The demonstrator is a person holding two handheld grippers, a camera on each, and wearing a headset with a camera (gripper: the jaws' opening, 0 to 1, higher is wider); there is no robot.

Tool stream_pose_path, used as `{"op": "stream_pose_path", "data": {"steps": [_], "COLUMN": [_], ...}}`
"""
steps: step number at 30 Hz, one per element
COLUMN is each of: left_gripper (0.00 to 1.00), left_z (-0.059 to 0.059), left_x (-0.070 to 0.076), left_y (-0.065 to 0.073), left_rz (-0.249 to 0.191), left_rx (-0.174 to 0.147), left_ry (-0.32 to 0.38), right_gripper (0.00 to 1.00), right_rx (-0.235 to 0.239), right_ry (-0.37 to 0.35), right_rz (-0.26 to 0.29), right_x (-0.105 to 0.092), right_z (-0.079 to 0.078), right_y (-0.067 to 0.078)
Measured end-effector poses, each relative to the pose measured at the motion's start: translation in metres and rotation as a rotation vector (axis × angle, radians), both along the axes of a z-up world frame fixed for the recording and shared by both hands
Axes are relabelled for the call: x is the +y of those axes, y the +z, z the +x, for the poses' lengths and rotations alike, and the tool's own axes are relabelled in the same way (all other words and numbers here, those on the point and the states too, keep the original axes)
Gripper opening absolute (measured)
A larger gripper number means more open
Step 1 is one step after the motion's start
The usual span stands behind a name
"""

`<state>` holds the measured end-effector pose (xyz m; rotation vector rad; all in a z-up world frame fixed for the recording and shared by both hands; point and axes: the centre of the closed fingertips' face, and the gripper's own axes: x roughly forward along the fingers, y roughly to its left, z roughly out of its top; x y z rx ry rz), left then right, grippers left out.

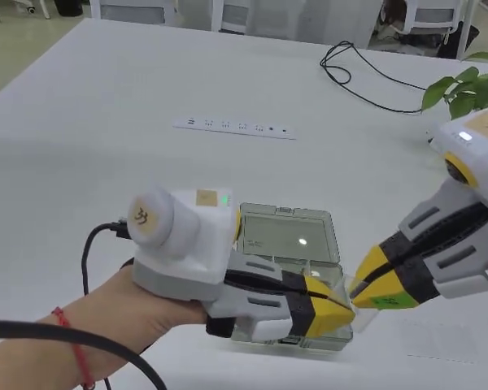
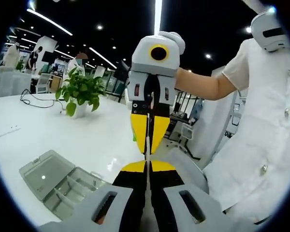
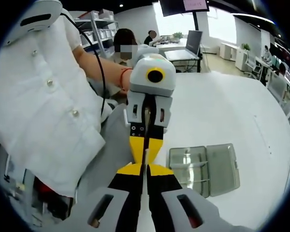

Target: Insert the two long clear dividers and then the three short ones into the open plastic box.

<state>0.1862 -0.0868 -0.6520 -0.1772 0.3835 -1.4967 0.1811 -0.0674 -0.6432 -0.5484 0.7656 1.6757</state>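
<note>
Left tool [image 1: 344, 305] and right tool [image 1: 360, 282] meet tip to tip, low in frame, both seemingly clenched on 1 divider [image 2: 148, 158] over the box [image 1: 291, 236], likely regripping it for insertion.

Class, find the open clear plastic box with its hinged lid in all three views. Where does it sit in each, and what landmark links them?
Head view: the open clear plastic box sits lower centre, partly behind the tongs.
Left gripper view: lower left.
Right gripper view: lower right.
Shared landmark: the yellow tong tips of the left gripper and right gripper meeting near the box.
</note>
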Motion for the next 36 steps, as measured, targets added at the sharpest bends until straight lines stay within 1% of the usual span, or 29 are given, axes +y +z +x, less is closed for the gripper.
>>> {"op": "stream_pose_path", "data": {"steps": [4,6,8,16,18,27,29,31,33,36], "left_gripper": [0.0,0.0,0.0,0.0,0.0,0.0,0.0,0.0,0.0,0.02], "left_z": [-0.0012,-0.0017,-0.0033,-0.0031,-0.0033,-0.0028,-0.0026,-0.0023,-0.0023,-0.0008], "left_x": [0.0,0.0003,0.0,0.0003,0.0004,0.0017,0.0022,0.0025,0.0031,0.0042], "left_y": [-0.0002,0.0,0.0003,-0.0001,-0.0003,-0.0012,-0.0013,-0.0008,-0.0003,-0.0002], "left_rz": [0.0,0.0,-0.002,-0.005,-0.005,-0.005,-0.007,-0.009,-0.011,-0.011], "left_rx": [-0.007,-0.022,-0.02,-0.028,-0.023,-0.024,-0.019,-0.025,-0.019,-0.02], "left_ry": [-0.003,-0.004,-0.01,-0.008,-0.008,-0.003,0.0,0.003,0.007,0.015], "right_gripper": [0.03,0.03,0.03,0.03,0.03,0.03,0.03,0.03,0.03,0.03], "right_rx": [0.017,0.02,0.031,0.023,0.022,0.016,0.016,0.014,0.013,0.011], "right_ry": [-0.003,-0.002,-0.003,0.002,0.004,0.011,0.011,0.011,0.012,0.014], "right_rz": [0.002,0.006,0.005,0.002,0.0,-0.005,-0.005,-0.004,-0.004,-0.003], "right_x": [-0.0002,0.0003,-0.0003,0.0009,0.0006,0.0012,0.0015,0.0019,0.0031,0.0038], "right_z": [-0.0013,-0.0024,-0.0038,-0.0053,-0.0046,-0.0048,-0.0046,-0.0044,-0.0048,-0.0047], "right_y": [-0.0001,0.0003,0.0005,0.0006,0.0003,-0.0004,-0.0003,-0.0001,0.0005,0.0009]}}
